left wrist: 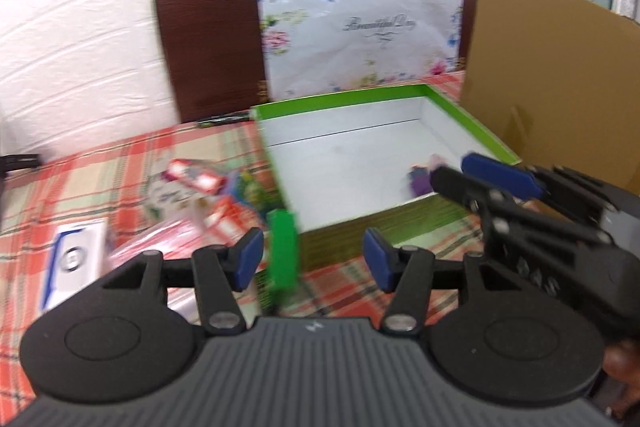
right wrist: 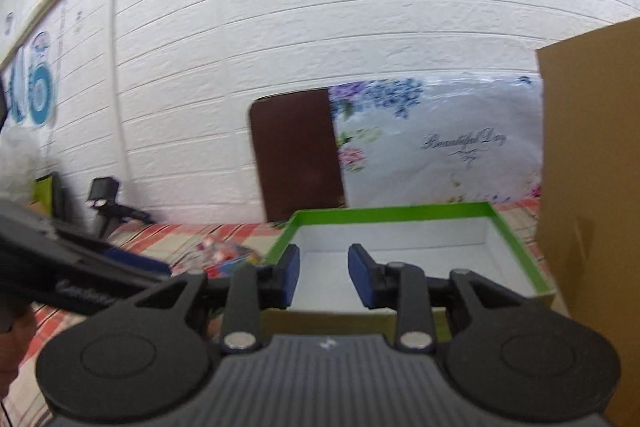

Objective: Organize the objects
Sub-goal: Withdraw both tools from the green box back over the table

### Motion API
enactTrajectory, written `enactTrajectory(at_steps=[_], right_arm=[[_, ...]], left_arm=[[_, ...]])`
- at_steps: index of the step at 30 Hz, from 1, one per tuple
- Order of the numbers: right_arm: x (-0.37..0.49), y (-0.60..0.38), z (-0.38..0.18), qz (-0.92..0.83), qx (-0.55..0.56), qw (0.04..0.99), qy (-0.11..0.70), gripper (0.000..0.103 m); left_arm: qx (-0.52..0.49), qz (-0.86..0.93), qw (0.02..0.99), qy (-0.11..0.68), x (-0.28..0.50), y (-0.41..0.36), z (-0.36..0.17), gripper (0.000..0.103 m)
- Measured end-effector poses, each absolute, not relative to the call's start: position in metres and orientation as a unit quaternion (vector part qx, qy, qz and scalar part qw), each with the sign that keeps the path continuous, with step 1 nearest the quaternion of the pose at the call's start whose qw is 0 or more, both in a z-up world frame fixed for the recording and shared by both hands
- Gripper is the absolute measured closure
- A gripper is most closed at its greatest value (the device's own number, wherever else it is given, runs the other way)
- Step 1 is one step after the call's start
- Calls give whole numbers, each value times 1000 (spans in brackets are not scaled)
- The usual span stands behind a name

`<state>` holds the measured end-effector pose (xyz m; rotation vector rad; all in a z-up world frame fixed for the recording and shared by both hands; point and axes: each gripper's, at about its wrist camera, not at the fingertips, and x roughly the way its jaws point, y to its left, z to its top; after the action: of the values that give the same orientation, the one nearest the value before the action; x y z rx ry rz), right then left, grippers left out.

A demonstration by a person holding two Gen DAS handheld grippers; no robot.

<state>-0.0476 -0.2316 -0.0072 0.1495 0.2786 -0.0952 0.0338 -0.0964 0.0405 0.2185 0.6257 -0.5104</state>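
Note:
A green-rimmed box with a white inside stands on the plaid tablecloth; it also shows in the right wrist view. A small purple object lies in its near right corner. My left gripper is open and empty in front of the box's near wall, with a green block between its fingers, not gripped. My right gripper is open and empty above the box's near edge; it shows in the left wrist view over the purple object. A pile of small packets lies left of the box.
A tall cardboard panel stands right of the box. A floral board and a brown board lean on the white brick wall behind. A white and blue packet lies at the near left.

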Motion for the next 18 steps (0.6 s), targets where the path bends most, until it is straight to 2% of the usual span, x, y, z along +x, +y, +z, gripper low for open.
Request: enactTrajectory(at_steps=[9,15,18], right_arm=[[-50,-180,-11,1,71,981,182,71],[-44,-155,-17,25,62,975,212,71],[-39,-143,-20,34,54,972,225,68]], left_arm=[[96,-173,926,323,26,-38,23,41],[76,-123,926,348,27,1,4,32],[71,-107,923,362,28,17,-8,32]])
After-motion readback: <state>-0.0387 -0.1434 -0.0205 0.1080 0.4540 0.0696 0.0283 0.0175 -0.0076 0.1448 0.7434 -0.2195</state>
